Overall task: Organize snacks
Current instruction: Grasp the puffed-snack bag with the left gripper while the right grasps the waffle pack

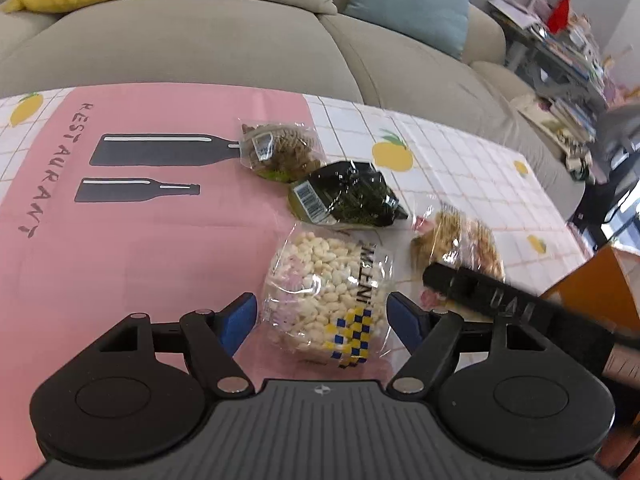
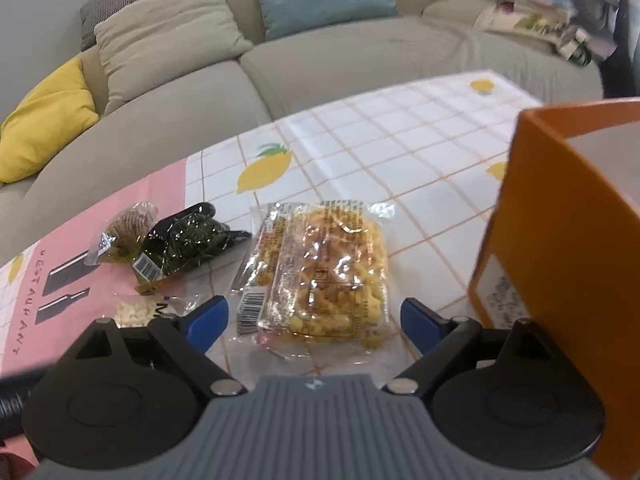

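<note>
Several snack bags lie on the table. In the left wrist view my left gripper [image 1: 322,316] is open, its blue pads either side of a clear bag of white and pink candies [image 1: 326,298]. Beyond it lie a dark green seaweed bag [image 1: 346,196], a brown snack bag [image 1: 280,152] and a yellow cracker bag [image 1: 460,244]. My right gripper [image 2: 314,318] is open around the near end of the yellow cracker bag [image 2: 324,268]; its black body [image 1: 516,304] crosses the left wrist view. An orange box [image 2: 568,248] stands at the right.
The table has a tablecloth with a pink panel [image 1: 120,220] and a white lemon-print grid [image 2: 380,140]. A beige sofa [image 1: 200,48] with yellow, beige and blue cushions runs behind the table. Cluttered shelves [image 1: 568,60] stand at the far right.
</note>
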